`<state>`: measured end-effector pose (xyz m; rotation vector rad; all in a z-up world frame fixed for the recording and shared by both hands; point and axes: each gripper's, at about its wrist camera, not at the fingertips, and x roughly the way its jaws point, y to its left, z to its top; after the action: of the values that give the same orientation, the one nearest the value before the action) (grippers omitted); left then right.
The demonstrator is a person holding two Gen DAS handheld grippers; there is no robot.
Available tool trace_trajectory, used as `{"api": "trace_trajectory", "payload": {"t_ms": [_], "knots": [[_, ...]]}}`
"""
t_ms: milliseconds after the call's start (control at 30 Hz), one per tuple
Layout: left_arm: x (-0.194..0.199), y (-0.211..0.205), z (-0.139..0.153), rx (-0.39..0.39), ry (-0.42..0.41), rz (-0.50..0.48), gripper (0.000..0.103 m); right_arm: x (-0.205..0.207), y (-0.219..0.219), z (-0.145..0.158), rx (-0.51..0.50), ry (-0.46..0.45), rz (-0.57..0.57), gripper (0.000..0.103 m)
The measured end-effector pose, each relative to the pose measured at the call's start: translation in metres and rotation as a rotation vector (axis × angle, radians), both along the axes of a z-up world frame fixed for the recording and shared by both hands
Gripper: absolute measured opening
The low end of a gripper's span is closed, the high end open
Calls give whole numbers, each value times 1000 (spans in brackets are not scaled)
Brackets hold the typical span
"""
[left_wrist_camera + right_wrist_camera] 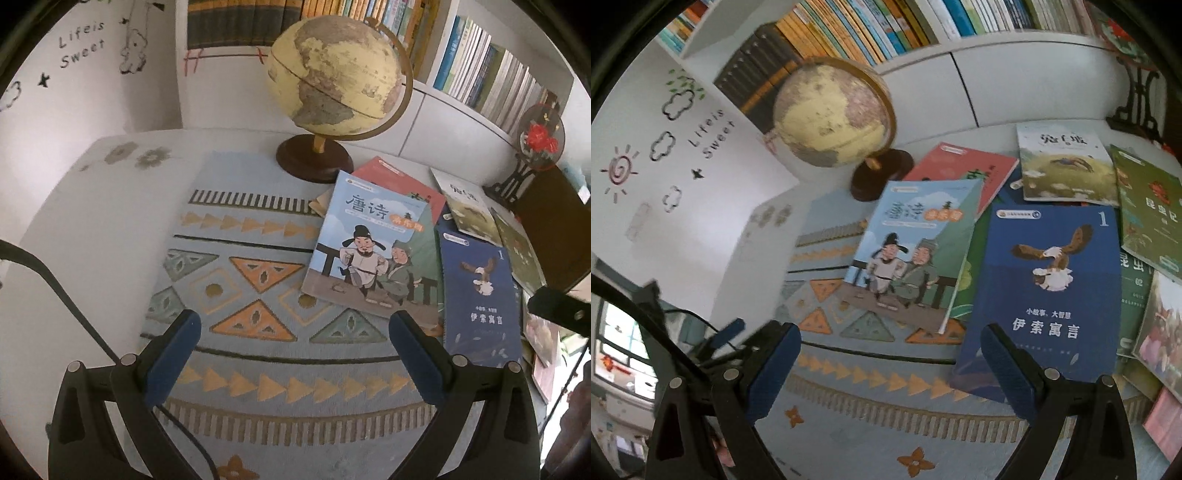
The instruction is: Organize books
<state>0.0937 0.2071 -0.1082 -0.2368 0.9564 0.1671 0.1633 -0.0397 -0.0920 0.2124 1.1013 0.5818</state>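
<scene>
**Both grippers spread wide above a mat of loose books**

Nearest us, the left gripper [295, 354] hangs over the patterned mat [236, 258], its two blue pads far apart with nothing between them. Our right gripper [890, 369] is likewise spread wide and empty, its right pad [1008, 373] in front of the lower edge of the navy book.

Moving from left to right, we see one white wall with the words "Life is Sweet" [82, 44], then one globe [338, 70] on a dark round base at the far edge of the mat. Just right of the base the loose books begin. We count one light blue book [373, 251] with two cartoon figures on its cover, lying partly on one red book [402, 184]. Beside it lies one navy book [1049, 280] showing an eagle and the numeral 1. Beyond that sits one pale book with a landscape cover [1067, 166], then one green book [1152, 206] resting on other covers. Further books at the right edge are cut off, so we cannot count them fully.

Behind everything, two shelf sections [484, 70] hold upright books, and one round red-flowered ornament [541, 136] stands on a dark stand at far right.
</scene>
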Motion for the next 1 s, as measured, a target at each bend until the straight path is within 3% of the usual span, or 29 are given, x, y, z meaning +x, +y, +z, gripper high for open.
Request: {"api": "trace_trajectory", "payload": {"t_ms": [167,267,400,667,733,833,1000], "knots": [[24,15,-9,-31,15,-79,100,12,12,-26,-103,25,-37,83],[46,22,-20,-86,53,-117,90,25,17,-42,-132,47,-56,74],[68,26,-33,-110,78,-132,89,42,21,-53,-152,63,-84,67],[103,17,-59,-95,111,-188,87,72,32,-74,-257,54,-83,64],[112,15,-68,-98,127,-197,72,78,35,-80,-286,48,-80,63],[122,15,-82,-125,165,-204,61,87,37,-91,-308,58,-75,59],[125,9,-90,-146,168,-231,58,92,39,-101,-317,58,-75,57]]}}
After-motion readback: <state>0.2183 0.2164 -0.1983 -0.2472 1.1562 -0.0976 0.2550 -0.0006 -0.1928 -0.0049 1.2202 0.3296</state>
